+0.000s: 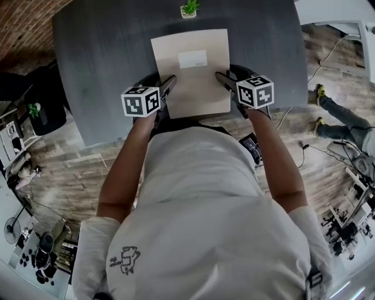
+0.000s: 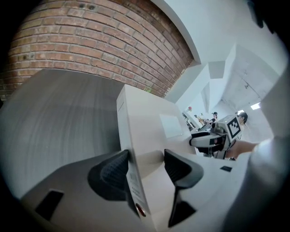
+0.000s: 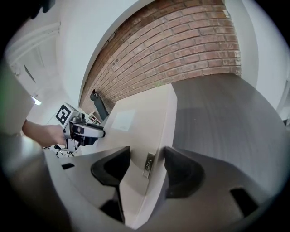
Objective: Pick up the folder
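The beige folder lies at the near middle of the grey table. The left gripper clamps its left edge and the right gripper its right edge. At the table's far edge, a small white pot holds a green plant.

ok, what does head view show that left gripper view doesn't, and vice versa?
Head view only: wood floor, left gripper's marker cube. Left gripper view only: folder's side edge with a red dot, the left jaws clamped across it. Both: folder top with its label patch, grey table, right gripper, brick wall.
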Motion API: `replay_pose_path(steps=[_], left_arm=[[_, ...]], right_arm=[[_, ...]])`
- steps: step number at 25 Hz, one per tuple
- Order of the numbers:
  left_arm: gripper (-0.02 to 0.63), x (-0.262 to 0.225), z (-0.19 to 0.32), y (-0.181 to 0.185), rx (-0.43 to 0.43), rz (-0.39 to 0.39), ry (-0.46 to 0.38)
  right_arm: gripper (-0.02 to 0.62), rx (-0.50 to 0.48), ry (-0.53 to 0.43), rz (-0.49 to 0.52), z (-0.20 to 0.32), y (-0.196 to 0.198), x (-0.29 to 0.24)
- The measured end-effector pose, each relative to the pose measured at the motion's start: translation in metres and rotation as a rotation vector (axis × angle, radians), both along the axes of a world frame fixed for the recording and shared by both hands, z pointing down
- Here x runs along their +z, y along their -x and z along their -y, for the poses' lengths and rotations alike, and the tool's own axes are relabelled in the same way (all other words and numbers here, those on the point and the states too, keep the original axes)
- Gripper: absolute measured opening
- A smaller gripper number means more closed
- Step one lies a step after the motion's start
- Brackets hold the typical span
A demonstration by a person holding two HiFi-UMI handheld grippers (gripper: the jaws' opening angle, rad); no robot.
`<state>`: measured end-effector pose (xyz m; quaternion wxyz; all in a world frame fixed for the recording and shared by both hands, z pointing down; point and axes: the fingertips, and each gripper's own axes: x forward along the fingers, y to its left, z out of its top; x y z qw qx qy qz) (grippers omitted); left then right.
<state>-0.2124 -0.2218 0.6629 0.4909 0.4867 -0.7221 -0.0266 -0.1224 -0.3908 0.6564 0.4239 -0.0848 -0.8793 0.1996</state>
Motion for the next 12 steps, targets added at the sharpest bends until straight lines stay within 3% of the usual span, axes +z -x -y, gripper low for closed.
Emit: replay_pose_path(steps=[12], left_arm=[[0.247,-0.068,0.007,-0.021,-0.030,0.178,-0.028]], right_arm=[[0.220,0.060,-0.099,0.158,0.008,-0.027,-0.064]])
